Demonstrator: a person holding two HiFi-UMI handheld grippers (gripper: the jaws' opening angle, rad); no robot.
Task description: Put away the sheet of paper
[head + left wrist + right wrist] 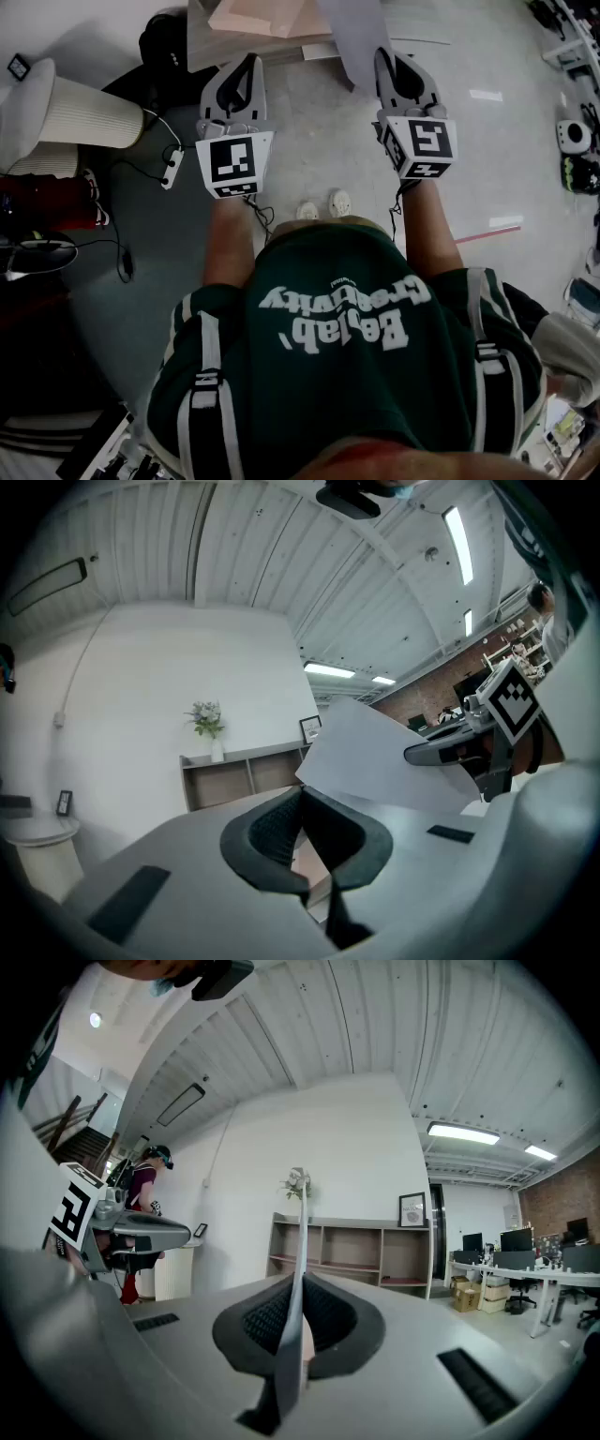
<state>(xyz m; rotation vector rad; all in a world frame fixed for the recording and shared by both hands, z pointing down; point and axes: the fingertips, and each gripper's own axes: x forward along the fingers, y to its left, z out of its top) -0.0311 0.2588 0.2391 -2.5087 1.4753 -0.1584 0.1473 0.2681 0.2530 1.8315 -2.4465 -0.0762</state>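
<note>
Sheet of paper (356, 37) is pinched edge-on in the right gripper (392, 70). The fingers (258, 1321) are clamped flat on its near edge, and the rest of the sheet stands free past the fingertips. The left gripper (246, 75) has its fingers (272, 832) closed together with nothing between them. The sheet hangs off to the right of them, apart and not touching. I'd expect the paper to be very light and floppy with no stiffness of its own, so it will likely bow and flutter on a fast swing and crease if it gets snagged. The ribbed pads should hold it without slip. An edge pinch is the right hold, and a second pinch on the far edge would steady it. For room, an open shelf unit (347, 1255) sits straight ahead beyond the right fingertips, well clear. Just past both sets of fingertips there's what looks like a table (225, 47) with a pale board (258, 19) on it, but the view is cut off there so I'm not sure. There's bare floor (319, 141) under the fingers. A white column (84, 112) and cables are outboard of the left fingers, so keep the free edge off those.
</note>
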